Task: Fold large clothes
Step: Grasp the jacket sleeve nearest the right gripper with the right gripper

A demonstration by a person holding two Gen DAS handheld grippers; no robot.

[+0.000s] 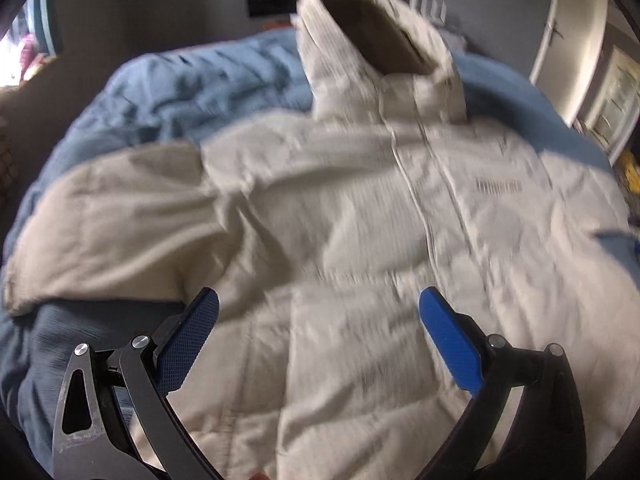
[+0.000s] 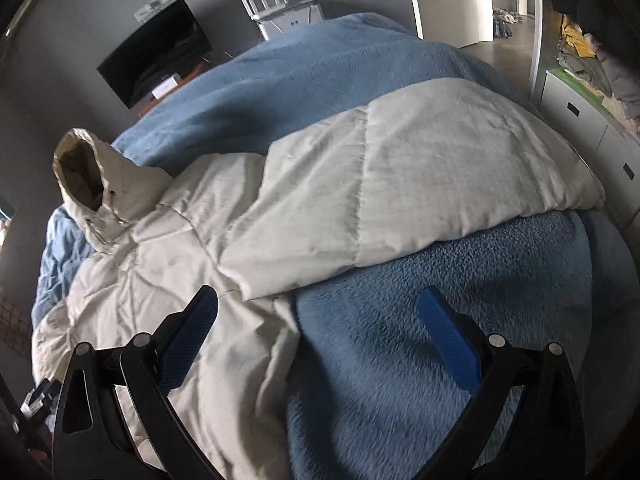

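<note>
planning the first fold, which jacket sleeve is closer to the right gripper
The sleeve spread across the blue blanket, just ahead of the right gripper; the other sleeve lies far off.

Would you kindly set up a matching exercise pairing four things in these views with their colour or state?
Things:
1. puffy hooded jacket
2. fleecy bed blanket
3. flat wall screen
4. right hand-held gripper

Descriptions:
A. black and switched off
B. open, holding nothing
C. cream-white, spread front-up with sleeves out
D. blue, lying under the garment

Pairs: 1-C, 2-D, 3-A, 4-B
</note>
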